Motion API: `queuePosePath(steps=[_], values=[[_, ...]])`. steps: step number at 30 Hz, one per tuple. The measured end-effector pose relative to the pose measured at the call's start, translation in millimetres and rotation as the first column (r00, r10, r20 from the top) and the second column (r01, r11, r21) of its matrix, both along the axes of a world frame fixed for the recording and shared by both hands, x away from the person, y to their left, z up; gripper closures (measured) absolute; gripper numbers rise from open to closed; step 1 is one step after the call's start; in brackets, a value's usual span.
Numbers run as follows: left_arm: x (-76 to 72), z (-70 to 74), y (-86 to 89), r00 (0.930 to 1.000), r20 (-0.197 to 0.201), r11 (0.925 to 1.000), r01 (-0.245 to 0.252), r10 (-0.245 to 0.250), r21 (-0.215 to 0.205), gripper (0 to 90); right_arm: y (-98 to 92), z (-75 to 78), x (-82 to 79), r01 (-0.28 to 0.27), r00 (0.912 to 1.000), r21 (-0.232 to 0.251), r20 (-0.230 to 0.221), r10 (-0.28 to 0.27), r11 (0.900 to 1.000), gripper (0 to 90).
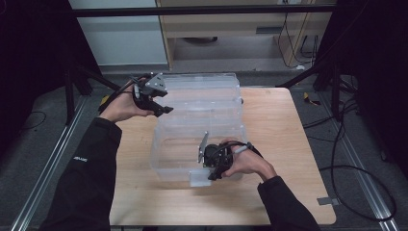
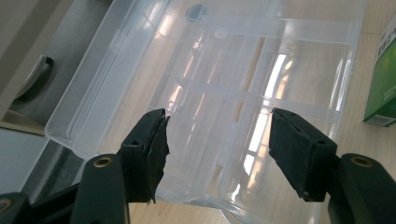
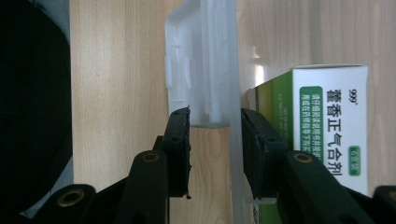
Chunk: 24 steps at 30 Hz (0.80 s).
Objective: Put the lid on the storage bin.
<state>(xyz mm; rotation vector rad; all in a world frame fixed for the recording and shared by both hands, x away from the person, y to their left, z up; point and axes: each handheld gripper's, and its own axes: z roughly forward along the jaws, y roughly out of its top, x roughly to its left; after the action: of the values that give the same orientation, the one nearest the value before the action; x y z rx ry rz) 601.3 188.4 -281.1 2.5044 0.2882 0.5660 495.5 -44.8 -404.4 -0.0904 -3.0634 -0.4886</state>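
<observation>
The clear plastic storage box [image 1: 192, 139] sits in the middle of the wooden table [image 1: 288, 144], its lid [image 1: 204, 91] swung open and lying back toward the far edge. So the opening looks done. A green and white medicine carton [image 3: 327, 135] stands inside against the near wall. What is left is probably closing the box or dealing with the carton; the pictures do not settle which.

The right gripper [image 1: 211, 171] is at the box's near wall, by the front latch [image 3: 205, 70]. Its jaws straddle the wall and the latch tab, one outside, one inside beside the carton. They seem to clamp the plastic, though the see-through wall makes contact hard to judge.

The left gripper [image 2: 219, 144] hovers at the lid's left end, jaws spread wide and empty, the lid lying beyond its fingertips.
</observation>
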Motion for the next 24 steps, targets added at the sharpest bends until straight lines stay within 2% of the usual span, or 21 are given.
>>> queuePosePath(steps=[2,13,24], values=[[2.2,-0.6,-2.4,1.0,-0.002,0.9998,0.008,-0.008,0.017,36.7,-0.1,-0.1,0.6,-0.006,1.0,0.001,0.002,0.006,1.0,65.1],[8.3,-5.6,-11.5,0.9981,-0.027,0.9969,0.058,-0.056,0.054,41.2,0.0,0.0,1.0,-0.008,1.0,0.0,-0.003,0.008,1.0,65.1],[15.5,-12.0,-18.3,0.9967,-0.038,0.993,0.076,-0.072,0.091,48.8,0.3,0.2,0.7,-0.001,1.0,-0.004,-0.005,0.001,1.0,65.1]])
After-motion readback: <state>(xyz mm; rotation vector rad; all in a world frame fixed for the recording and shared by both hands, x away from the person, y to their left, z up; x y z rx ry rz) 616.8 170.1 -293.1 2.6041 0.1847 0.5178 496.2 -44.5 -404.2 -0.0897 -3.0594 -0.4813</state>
